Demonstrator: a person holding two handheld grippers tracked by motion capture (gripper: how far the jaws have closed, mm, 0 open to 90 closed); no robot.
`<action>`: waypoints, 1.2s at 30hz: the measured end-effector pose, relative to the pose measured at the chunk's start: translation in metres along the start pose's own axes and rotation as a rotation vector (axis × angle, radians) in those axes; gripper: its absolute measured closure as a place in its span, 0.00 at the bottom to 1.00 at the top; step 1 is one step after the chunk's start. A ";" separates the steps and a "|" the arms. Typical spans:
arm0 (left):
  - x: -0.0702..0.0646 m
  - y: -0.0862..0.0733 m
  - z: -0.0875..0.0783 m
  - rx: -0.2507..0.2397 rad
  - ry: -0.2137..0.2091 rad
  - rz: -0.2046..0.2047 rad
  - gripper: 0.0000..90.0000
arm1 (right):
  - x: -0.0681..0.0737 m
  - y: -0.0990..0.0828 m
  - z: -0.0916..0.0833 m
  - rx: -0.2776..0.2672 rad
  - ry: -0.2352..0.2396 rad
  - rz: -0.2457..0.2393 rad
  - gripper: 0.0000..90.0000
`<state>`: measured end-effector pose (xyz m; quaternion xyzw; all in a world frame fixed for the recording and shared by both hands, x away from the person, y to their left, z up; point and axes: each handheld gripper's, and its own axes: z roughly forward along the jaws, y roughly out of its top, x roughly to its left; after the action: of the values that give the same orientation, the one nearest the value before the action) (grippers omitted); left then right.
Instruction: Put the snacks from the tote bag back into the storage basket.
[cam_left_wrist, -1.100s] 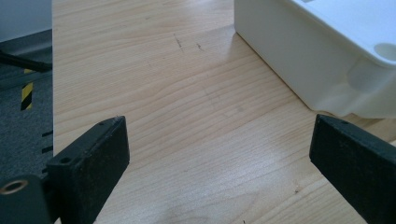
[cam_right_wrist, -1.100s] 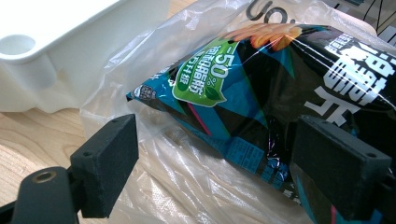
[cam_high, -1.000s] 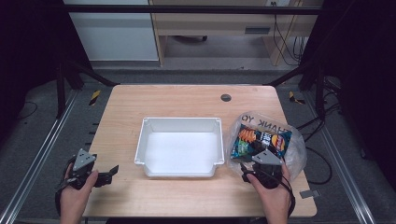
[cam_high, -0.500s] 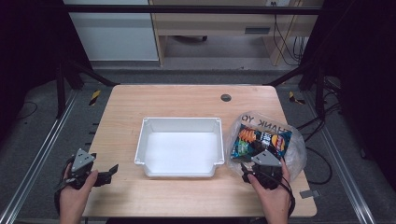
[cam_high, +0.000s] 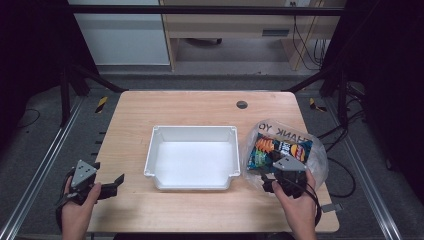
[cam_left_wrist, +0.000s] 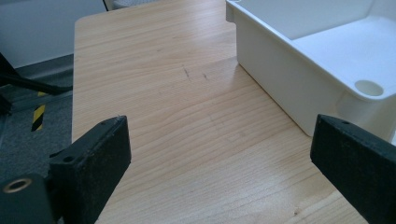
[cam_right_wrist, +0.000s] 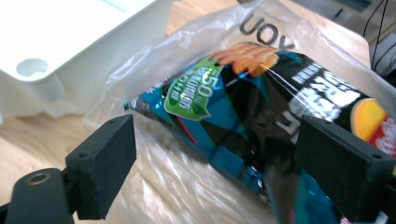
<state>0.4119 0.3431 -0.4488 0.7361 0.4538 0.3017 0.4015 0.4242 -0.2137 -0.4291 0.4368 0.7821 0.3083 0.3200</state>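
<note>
1. Black jaws of the right gripper (cam_high: 272, 176) stand wide apart at the near right of the table and have just been opening; the near end of the crisp packet lies between them in the right gripper view, with neither pad pressing on it.
2. The left gripper (cam_high: 117, 180), at the near left edge, also has its jaws spread, with bare wood between them.
3. The light wooden table (cam_high: 195, 107) carries everything.
4. The crisp packet (cam_right_wrist: 261, 116), teal and black with a green label, lies flat inside a clear plastic bag (cam_high: 312, 150) at the right side of the table, just beyond the right gripper.
5. A white plastic tub (cam_high: 192, 160) sits in the middle of the table, just left of the bag and well right of the left gripper.
6. A small dark round hole (cam_high: 242, 104) marks the far part of the tabletop.
</note>
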 end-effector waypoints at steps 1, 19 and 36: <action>0.000 0.000 0.000 -0.001 0.003 0.004 0.05 | -0.001 0.003 -0.003 0.023 0.004 -0.001 0.12; -0.002 0.001 0.005 0.004 -0.009 0.006 0.04 | -0.042 0.045 -0.011 0.136 0.091 -0.077 0.08; -0.003 -0.002 0.003 0.044 0.002 0.060 0.04 | -0.086 0.078 0.002 0.111 0.212 -0.222 0.10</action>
<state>0.4124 0.3395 -0.4527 0.7577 0.4384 0.3041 0.3758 0.4990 -0.2561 -0.3509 0.3299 0.8707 0.2718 0.2433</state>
